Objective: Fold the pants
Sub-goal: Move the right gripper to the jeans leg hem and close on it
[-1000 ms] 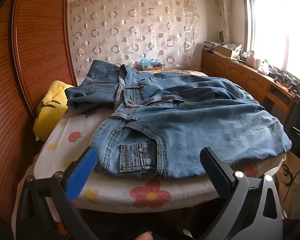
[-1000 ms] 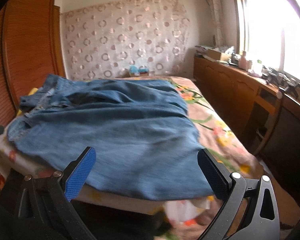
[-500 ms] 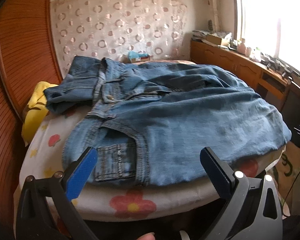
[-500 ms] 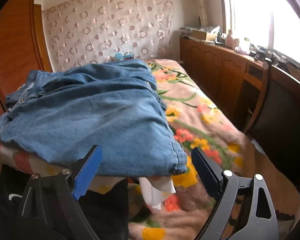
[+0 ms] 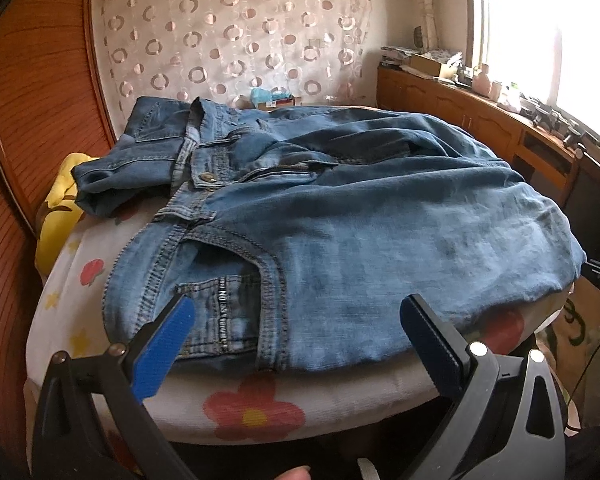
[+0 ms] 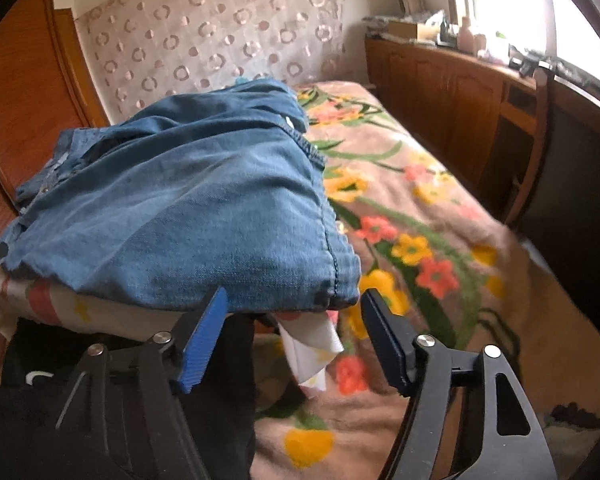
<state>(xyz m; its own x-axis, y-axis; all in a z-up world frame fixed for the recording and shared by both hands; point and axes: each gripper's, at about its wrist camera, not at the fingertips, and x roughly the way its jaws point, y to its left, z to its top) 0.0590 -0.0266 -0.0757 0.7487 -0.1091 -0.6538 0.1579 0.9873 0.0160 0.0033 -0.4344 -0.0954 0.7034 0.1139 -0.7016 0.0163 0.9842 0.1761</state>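
Observation:
Blue denim pants (image 5: 360,220) lie folded across a white flower-print cushion (image 5: 252,404), waistband and button at the left, a back pocket near the front edge. My left gripper (image 5: 296,308) is open, its blue pads wide apart just in front of that pocket and touching nothing. The right wrist view shows the other end of the pants (image 6: 188,208). My right gripper (image 6: 294,300) sits at their near right corner. Its jaws are closing, the hem corner lies between the pads, and neither pad presses on the cloth.
A yellow cloth (image 5: 56,208) is wedged between the cushion and the wooden wardrobe (image 5: 28,120) at the left. A floral blanket (image 6: 420,220) covers the bed to the right. A wooden cabinet (image 6: 440,92) and a dark chair (image 6: 572,160) stand along the window side.
My right gripper slid right and down along the pants' near edge to the corner, and its jaws narrowed. My left gripper came slightly lower and closer to the pocket, still wide.

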